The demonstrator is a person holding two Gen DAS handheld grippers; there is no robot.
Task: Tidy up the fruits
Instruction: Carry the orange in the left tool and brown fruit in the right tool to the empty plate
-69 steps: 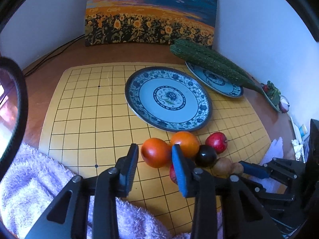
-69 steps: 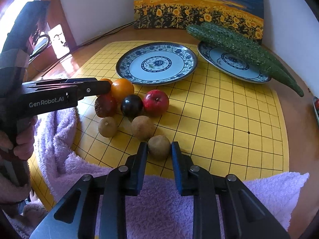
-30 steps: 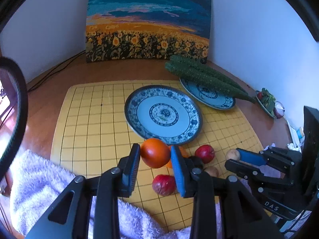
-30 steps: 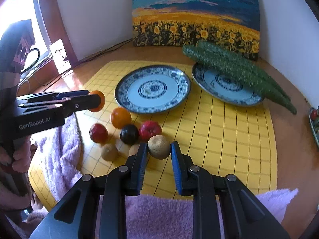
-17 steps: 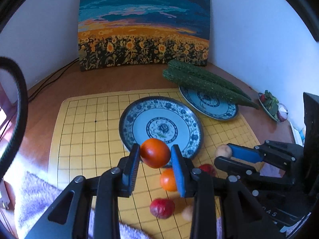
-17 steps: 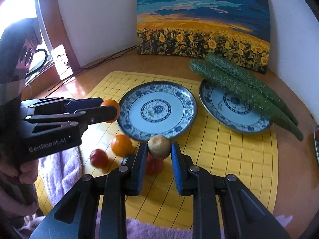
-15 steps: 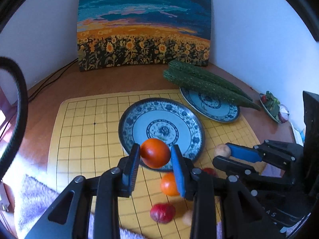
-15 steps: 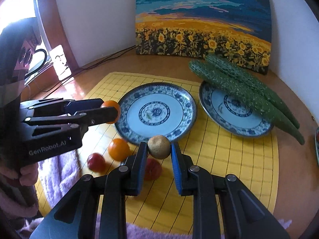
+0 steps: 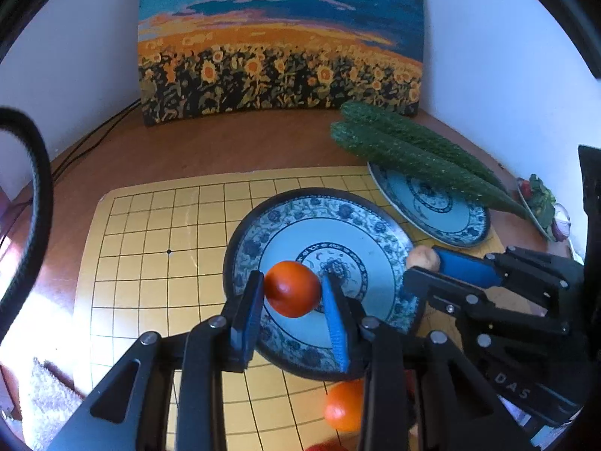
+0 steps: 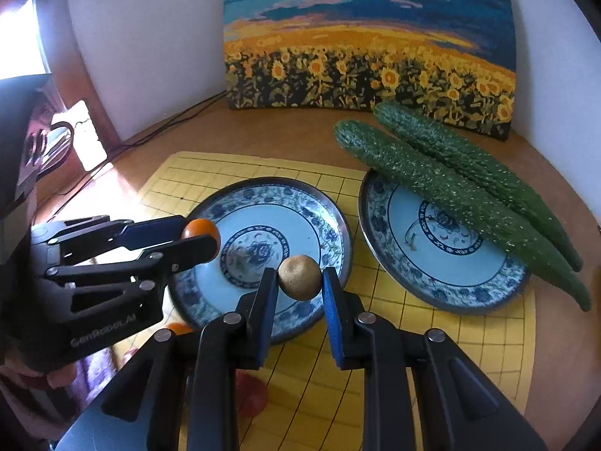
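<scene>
My left gripper (image 9: pixel 292 293) is shut on an orange-red fruit (image 9: pixel 291 288) and holds it above the near-left part of a blue-patterned plate (image 9: pixel 379 233). My right gripper (image 10: pixel 299 278) is shut on a small round brown fruit (image 10: pixel 299 277) above the near-right rim of the same plate (image 10: pixel 319 210). Each gripper shows in the other's view, the left one (image 10: pixel 199 236) and the right one (image 9: pixel 422 263). Another orange fruit (image 9: pixel 342 406) lies on the yellow grid mat (image 9: pixel 150 263) below the plate. A red fruit (image 10: pixel 251 394) lies on the mat, partly hidden by my right gripper.
A second patterned plate (image 10: pixel 443 263) at the right carries two long cucumbers (image 10: pixel 450 188). A sunflower painting (image 9: pixel 278 45) leans on the back wall. A small dish of items (image 9: pixel 541 203) sits at the far right. A purple towel (image 9: pixel 49 402) lies at the mat's near edge.
Both grippers have lifted their fruits off the mat and carried them forward over the central plate. The remaining fruits have dropped toward the bottom of both views.
</scene>
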